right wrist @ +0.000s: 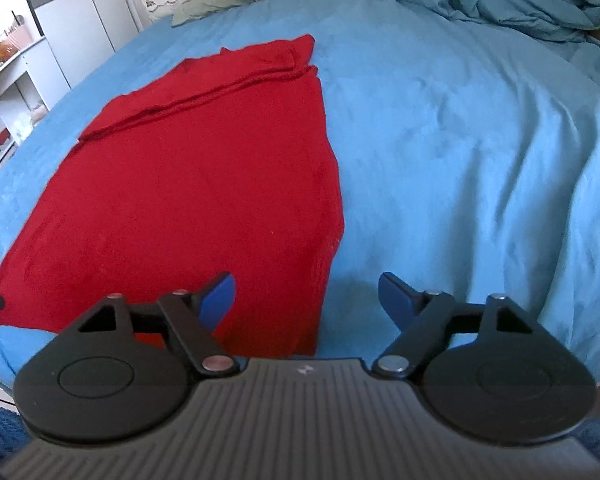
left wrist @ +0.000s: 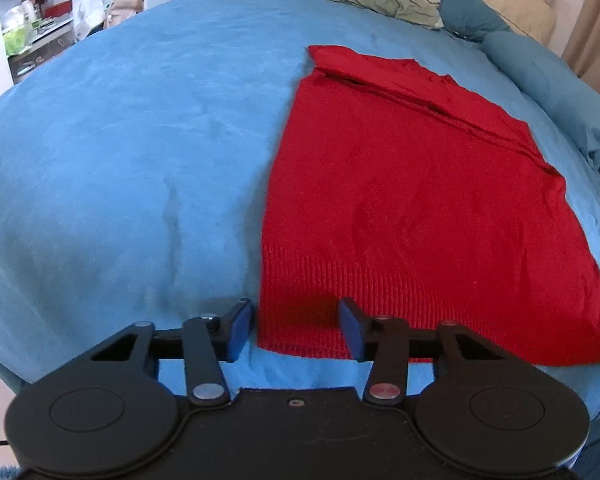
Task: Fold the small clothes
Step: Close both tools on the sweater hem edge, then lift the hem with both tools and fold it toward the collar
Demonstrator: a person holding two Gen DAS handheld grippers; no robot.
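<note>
Left gripper [left wrist: 296, 326] spread astride red sweater [left wrist: 412, 208] hem corner; right gripper [right wrist: 308, 300] spread at opposite corner; bedsheet [left wrist: 120, 160] open beside

My left wrist camera looks forward and down, close over the near left corner of the flat red knitted garment [left wrist: 412, 208] on the blue bed sheet [left wrist: 140, 160]. My right one covers its near right corner [right wrist: 204, 184].
</note>
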